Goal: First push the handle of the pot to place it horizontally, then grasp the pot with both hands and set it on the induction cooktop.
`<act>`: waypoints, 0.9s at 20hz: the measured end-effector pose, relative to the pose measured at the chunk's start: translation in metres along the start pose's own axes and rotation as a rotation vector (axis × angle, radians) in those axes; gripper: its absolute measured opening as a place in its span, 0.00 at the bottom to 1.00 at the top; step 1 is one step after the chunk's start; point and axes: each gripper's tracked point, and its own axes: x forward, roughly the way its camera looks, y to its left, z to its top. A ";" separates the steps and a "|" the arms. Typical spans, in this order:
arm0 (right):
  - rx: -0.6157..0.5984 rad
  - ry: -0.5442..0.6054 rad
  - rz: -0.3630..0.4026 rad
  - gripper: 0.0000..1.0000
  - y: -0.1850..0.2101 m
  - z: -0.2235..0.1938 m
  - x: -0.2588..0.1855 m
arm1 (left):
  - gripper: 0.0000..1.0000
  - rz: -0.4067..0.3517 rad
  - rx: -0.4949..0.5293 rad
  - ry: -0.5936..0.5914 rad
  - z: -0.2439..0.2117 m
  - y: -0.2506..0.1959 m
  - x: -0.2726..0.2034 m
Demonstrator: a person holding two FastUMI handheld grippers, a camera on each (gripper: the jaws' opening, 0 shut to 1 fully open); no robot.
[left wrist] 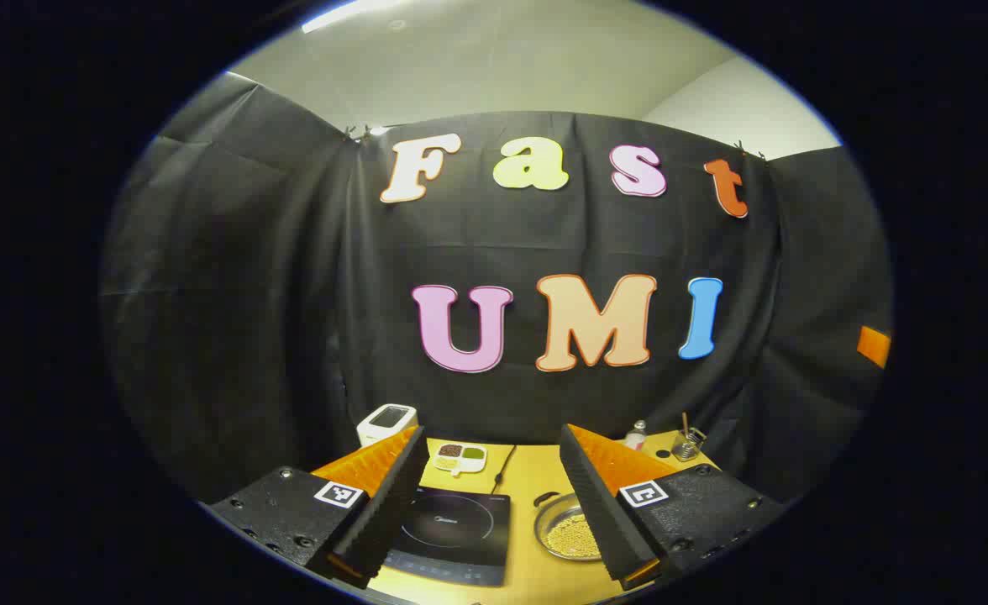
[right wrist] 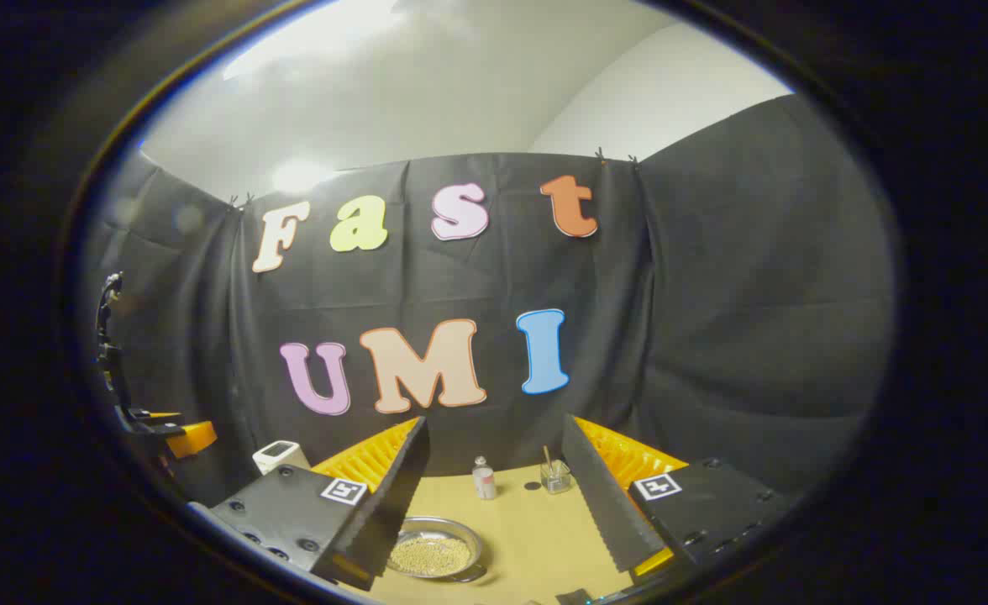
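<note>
Left gripper [left wrist: 488, 504]: fingers spread wide, nothing between them, held above the near edge of the table [left wrist: 536, 483]. Fingers [left wrist: 381, 512] were ribbed wedge shapes w/ square printed markers on the blocks behind.

Right gripper [right wrist: 501, 496]: likewise released, fingers well apart, empty, raised over the table.

Pot [left wrist: 568, 531]: round shallow metal pan, shiny rim, filled w/ small pale-yellow grains. Stood on bare table just beside the cooktop's right edge, not on it. In the right gripper view the pot [right wrist: 435, 550] lay low, partly behind that gripper's left-side finger. A dark handle [left wrist: 547, 498] showed at the pot's far-left rim; its exact angle was hard to tell, approx. pointing away and left.

Induction cooktop [left wrist: 452, 529]: flat black glass slab, ring mark at centre, control strip along near edge, top bare. A dark cord [left wrist: 502, 466] ran from behind it toward the back.

Other items:
- white box device w/ dark screen [left wrist: 386, 423], back-left corner
- small divided dish [left wrist: 459, 457] w/ dark and green contents, behind cooktop
- small bottle [left wrist: 635, 435], back right
- glass jar w/ stick [left wrist: 687, 444], beside bottle

Open room: bare yellow tabletop between pot and the back-row items; black cloth wall closed off the rear and sides.
</note>
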 end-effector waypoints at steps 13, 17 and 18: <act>-0.002 0.033 -0.122 0.93 -0.039 -0.008 -0.025 | 0.92 -0.077 -0.014 -0.003 0.004 -0.026 0.013; 0.008 0.030 -0.129 0.93 -0.035 -0.012 -0.025 | 0.92 -0.083 -0.007 0.003 0.001 -0.023 0.016; 0.008 0.031 -0.127 0.93 -0.033 -0.012 -0.025 | 0.95 -0.087 -0.006 0.007 0.000 -0.023 0.017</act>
